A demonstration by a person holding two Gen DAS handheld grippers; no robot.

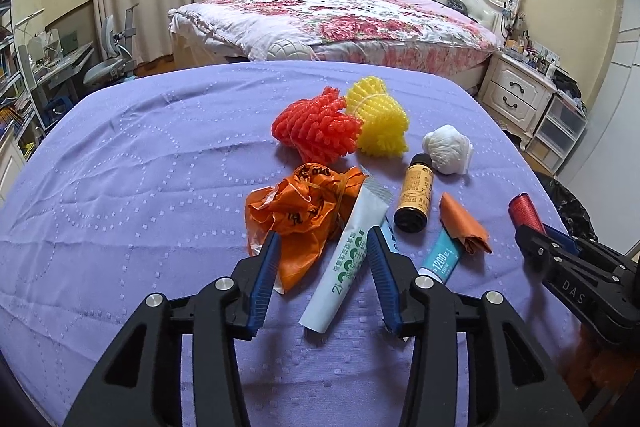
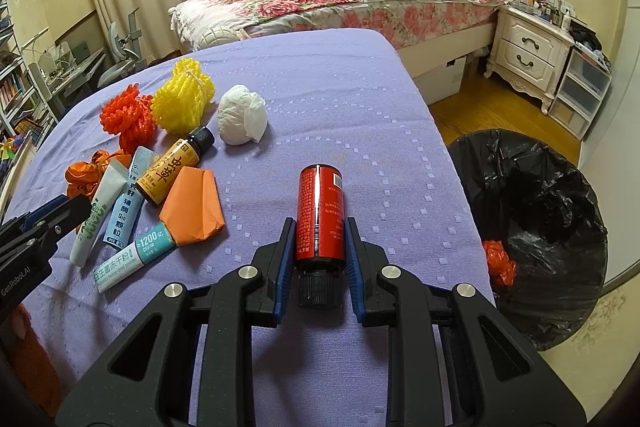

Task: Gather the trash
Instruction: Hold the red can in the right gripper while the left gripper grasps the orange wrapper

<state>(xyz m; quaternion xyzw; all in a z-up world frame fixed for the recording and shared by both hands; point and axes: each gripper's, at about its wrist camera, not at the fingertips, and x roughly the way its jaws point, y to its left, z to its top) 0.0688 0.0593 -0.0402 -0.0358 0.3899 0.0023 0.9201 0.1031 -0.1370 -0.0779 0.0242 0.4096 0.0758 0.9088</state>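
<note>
On the purple cloth lies a white and green sachet (image 1: 348, 259), between the fingers of my left gripper (image 1: 324, 233). That gripper is open and its left pad stands clear of the sachet. A crumpled orange plastic bag (image 1: 304, 211) sits just left of the sachet, and a light blue sachet (image 1: 390, 235) lies under the right finger. My right gripper (image 2: 320, 223) is shut on a red bottle (image 2: 320, 215), held cap towards the camera, above the cloth. The bin with a black bag (image 2: 540, 211) stands to the right of it, beside the table.
A red foam net (image 1: 316, 127), a yellow foam net (image 1: 380, 119), a white paper ball (image 1: 448, 149), a yellow-labelled dark bottle (image 1: 414, 197), folded orange paper (image 1: 464, 227) and a teal sachet (image 1: 442, 257) lie on the cloth. An orange-red scrap (image 2: 498, 263) lies in the bin. A bed and a nightstand stand behind.
</note>
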